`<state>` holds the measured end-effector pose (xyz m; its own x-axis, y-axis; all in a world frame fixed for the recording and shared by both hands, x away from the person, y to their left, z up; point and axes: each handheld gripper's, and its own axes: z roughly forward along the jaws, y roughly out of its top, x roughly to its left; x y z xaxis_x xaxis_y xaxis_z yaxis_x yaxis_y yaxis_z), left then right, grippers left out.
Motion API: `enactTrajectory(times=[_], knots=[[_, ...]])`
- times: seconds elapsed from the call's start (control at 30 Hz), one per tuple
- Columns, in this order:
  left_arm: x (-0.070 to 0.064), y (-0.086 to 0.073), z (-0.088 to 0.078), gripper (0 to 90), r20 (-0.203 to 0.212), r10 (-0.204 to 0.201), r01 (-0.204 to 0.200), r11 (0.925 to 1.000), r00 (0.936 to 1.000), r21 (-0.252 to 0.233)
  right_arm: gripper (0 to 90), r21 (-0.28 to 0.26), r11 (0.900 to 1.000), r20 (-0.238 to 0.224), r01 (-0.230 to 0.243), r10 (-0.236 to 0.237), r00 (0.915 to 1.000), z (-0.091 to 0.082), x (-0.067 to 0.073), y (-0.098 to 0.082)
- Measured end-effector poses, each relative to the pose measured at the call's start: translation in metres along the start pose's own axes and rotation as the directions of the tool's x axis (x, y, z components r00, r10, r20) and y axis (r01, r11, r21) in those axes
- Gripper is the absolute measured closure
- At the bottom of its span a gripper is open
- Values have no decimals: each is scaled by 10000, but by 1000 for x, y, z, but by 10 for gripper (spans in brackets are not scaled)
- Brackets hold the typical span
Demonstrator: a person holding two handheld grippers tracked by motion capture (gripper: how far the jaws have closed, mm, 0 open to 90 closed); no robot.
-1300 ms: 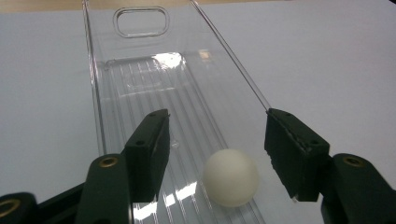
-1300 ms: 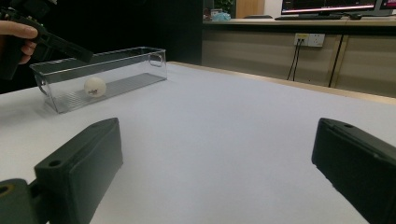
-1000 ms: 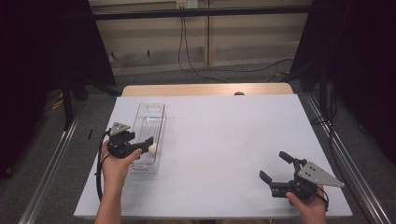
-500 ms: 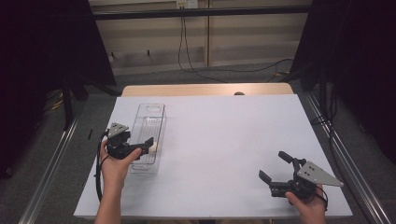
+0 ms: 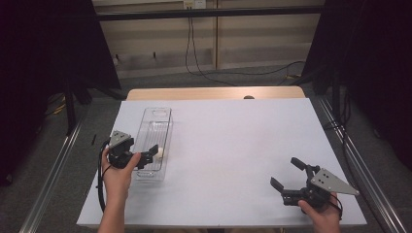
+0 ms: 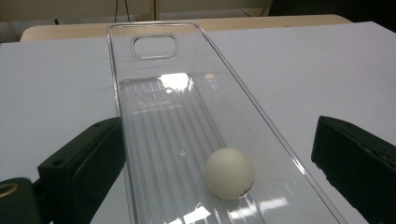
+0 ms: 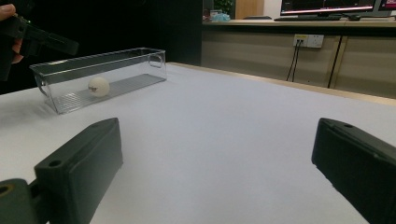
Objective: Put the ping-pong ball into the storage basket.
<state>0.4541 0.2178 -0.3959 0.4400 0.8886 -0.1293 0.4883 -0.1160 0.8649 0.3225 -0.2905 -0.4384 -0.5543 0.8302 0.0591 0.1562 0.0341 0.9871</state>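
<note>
A white ping-pong ball [image 6: 229, 173] lies loose on the ribbed floor of a long clear plastic bin [image 6: 159, 46], near the bin's end closest to the person, a little toward one side wall. The bin stands on the left part of the white table [image 5: 233, 141], its length running away from the person, with a cut-out handle in the far end wall. The left gripper [image 5: 147, 154] hovers just over that near end; its jaws have just been opening and now stand released, spread wider than the bin, one to each side of it and touching neither the walls nor the ball, which sits below and between them. The person's left hand [image 5: 116, 170] wraps the gripper's body from behind. Well apart, near the front right corner of the table, the right gripper [image 5: 287, 177] sits low above the bare surface in the right hand [image 5: 320, 213], pointing across toward the bin, its jaws likewise released with nothing between them. From the right gripper view the ball [image 7: 98, 86] shows through the bin's side wall.
</note>
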Motion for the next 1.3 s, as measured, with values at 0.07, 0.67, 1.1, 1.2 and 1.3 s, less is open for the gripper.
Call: enactTrajectory(times=[0.07, 0.67, 1.1, 1.2, 1.3], knots=[[1, -1, -2, 32, 160, 23, -21, 9999, 9999, -110, 14, -17, 10000, 19, -5, 5, 10000, 0, 0, 0], [0, -12, -17, 33, 261, 40, -23, 9979, 9997, -652, 15, -43, 10000, 5, -15, 15, 10000, 0, 0, 0], [-5, -18, -23, 33, 300, 171, -143, 9955, 9994, -936, 14, -44, 10000, -38, 8, -8, 10000, 0, -1, 1], [-6, -20, -24, 33, 326, 163, -128, 9944, 9993, -1052, 14, -59, 10000, -19, -43, 42, 10000, 0, 0, 0], [-6, -22, -25, 34, 426, 198, -148, 9935, 9989, -1133, 15, -53, 10000, -32, -21, 20, 10000, 0, 0, 0]])
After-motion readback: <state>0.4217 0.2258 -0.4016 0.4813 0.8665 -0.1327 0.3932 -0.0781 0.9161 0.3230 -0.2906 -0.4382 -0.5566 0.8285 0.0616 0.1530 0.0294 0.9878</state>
